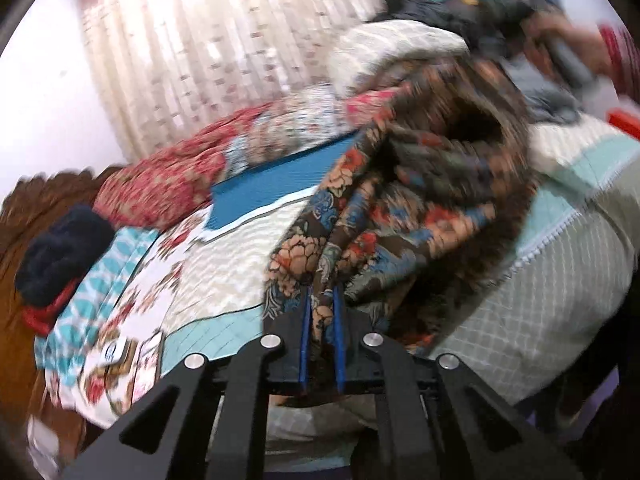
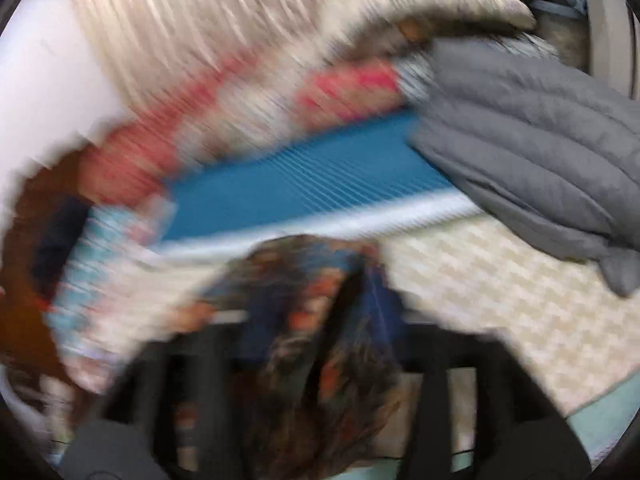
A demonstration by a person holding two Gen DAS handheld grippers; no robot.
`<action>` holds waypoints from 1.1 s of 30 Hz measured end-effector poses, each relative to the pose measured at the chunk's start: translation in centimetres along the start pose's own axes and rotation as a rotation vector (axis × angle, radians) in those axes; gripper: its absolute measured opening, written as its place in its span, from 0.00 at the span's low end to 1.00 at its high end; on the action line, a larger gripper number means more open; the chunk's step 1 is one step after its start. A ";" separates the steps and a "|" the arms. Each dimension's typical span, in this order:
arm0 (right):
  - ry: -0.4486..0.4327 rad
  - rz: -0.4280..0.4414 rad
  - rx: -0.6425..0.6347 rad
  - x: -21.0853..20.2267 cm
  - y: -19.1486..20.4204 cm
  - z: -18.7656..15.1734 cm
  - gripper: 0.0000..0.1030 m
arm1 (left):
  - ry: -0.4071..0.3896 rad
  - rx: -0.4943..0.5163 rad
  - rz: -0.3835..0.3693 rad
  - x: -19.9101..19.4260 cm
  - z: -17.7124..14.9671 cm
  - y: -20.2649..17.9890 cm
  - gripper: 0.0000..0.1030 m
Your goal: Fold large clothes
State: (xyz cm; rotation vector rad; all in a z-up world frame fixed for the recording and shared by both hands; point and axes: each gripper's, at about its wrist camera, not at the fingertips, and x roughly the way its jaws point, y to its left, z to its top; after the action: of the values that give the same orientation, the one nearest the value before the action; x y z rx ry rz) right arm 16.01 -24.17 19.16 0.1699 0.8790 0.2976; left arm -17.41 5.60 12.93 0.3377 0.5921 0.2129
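Note:
A brown floral cloth (image 1: 420, 200) with orange and blue flowers hangs stretched above the bed. My left gripper (image 1: 322, 292) is shut on its near edge, with cloth pinched between the blue pads (image 1: 305, 320). In the left wrist view the right gripper (image 1: 560, 52) shows far off at the upper right, holding the cloth's other end. In the right wrist view the picture is blurred; my right gripper (image 2: 340, 280) is shut on a bunch of the same floral cloth (image 2: 320, 360), which drapes down over the jaws.
A quilted bedspread (image 1: 216, 280) with cream, teal and blue patches (image 2: 304, 188) covers the bed. A grey puffer jacket (image 2: 532, 148) lies at the right. A dark knit item (image 1: 60, 256), red floral bedding (image 1: 160, 184) and a curtain (image 1: 200, 52) stand behind.

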 end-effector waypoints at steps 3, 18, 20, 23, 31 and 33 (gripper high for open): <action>0.063 -0.057 -0.006 2.1 -1.3 -2.8 0.67 | 0.021 0.002 0.008 -0.1 -0.5 -0.2 0.04; 0.118 0.206 -0.408 -3.4 9.6 -14.2 0.65 | 0.061 0.047 -0.008 0.2 -0.9 -1.9 0.03; 0.161 0.175 -0.431 -0.8 10.7 -15.0 0.12 | 0.055 0.055 -0.007 -0.1 -1.0 -1.9 0.03; 0.148 0.233 -0.396 -1.7 11.1 -14.0 0.08 | 0.042 0.083 0.004 -0.2 -1.2 -1.9 0.03; -0.212 0.553 -0.201 -14.6 9.3 -6.3 0.08 | -0.027 0.098 0.010 -0.3 -0.1 -2.8 0.03; -0.206 0.544 -0.190 -14.2 9.9 -6.1 0.08 | -0.027 0.110 0.032 -0.2 0.5 -3.2 0.03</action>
State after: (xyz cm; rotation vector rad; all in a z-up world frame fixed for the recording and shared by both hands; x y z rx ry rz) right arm 0.91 -19.23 28.38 0.2572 0.5837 0.8528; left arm -16.96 2.44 12.20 0.4564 0.5730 0.2063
